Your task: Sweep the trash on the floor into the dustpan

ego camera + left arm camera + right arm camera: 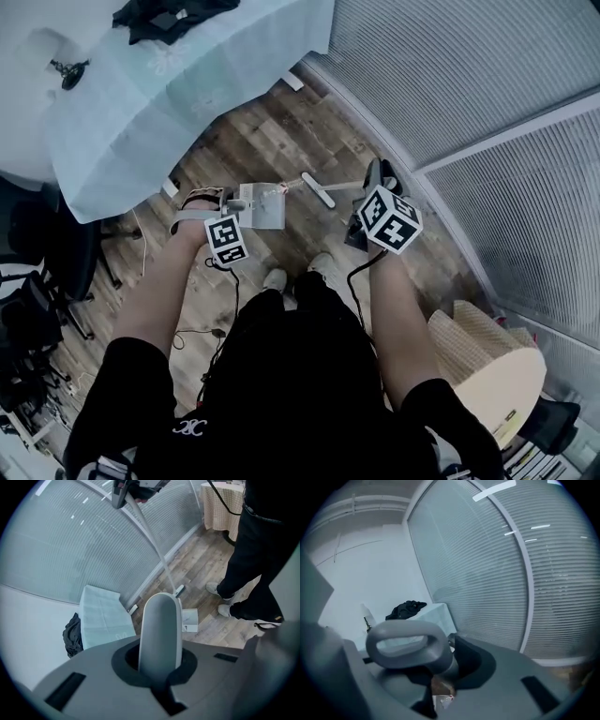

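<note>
In the head view my left gripper (236,202) is shut on the upright handle of a grey dustpan (265,214) that rests on the wooden floor. My right gripper (372,190) is shut on the broom's handle; the white broom head (319,192) lies just beyond the pan. A small pinkish scrap of trash (279,190) sits at the pan's far edge. The left gripper view shows the rounded grey handle top (161,634) between the jaws of the left gripper (159,667), with the dustpan (190,619) below. In the right gripper view the looped broom grip (405,644) fills the right gripper (436,672).
A table under a pale blue cloth (141,94) with a black garment (169,14) stands ahead on the left. Dark office chairs (37,262) are at the left. A glass wall with blinds (469,94) runs along the right. A round checked-cloth table (487,366) is near right. My shoes (277,278) stand behind the pan.
</note>
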### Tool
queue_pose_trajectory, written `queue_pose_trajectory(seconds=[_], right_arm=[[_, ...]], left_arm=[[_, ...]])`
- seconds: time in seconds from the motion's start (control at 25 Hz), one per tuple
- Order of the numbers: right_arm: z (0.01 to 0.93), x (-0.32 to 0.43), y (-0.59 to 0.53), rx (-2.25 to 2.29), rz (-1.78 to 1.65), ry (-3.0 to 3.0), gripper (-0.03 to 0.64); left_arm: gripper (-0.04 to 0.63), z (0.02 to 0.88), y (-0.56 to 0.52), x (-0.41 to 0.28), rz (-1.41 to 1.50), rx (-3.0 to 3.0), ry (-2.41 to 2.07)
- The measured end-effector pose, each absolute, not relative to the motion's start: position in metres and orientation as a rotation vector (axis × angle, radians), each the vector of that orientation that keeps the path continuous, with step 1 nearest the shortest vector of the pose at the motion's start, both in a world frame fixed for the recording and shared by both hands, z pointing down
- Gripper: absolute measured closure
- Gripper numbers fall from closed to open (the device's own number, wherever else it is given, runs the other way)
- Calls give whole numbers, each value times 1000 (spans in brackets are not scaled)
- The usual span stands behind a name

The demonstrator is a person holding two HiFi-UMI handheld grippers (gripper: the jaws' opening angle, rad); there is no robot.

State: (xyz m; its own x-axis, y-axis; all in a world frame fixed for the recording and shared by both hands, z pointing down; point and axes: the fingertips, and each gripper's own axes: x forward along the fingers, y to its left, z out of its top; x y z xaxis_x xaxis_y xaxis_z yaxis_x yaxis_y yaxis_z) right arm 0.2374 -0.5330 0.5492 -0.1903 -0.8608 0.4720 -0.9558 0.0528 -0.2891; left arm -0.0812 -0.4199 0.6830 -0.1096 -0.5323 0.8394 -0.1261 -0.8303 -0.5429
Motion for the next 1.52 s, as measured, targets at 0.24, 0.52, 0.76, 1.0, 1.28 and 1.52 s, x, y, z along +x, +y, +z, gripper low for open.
queue_pose_trajectory(seconds=[0.24,0.52,0.76,1.0,1.28,1.52], right_arm=[[561,193,-517,1713,977,-2228,541],[554,222,-509,1822,1010,-2166,538],[520,256,-465,1920,1001,-2132,543],[492,300,-411,1993,989,-2100,549],[500,334,-353,2102,917,-1964,554],[478,372,-317,2244,799,-1812,557]], left_arm=[[595,683,-426,-81,-2006,-1855,747],[595,684,-427,-82,-1983,-1851,753],[595,682,-423,-93,-1972,-1861,762],[595,674,-416,-118,-2046,-1943,853],[595,644,-416,-141,-2071,-2103,1203],[595,613,-413,-118,-1978,-2190,1306]])
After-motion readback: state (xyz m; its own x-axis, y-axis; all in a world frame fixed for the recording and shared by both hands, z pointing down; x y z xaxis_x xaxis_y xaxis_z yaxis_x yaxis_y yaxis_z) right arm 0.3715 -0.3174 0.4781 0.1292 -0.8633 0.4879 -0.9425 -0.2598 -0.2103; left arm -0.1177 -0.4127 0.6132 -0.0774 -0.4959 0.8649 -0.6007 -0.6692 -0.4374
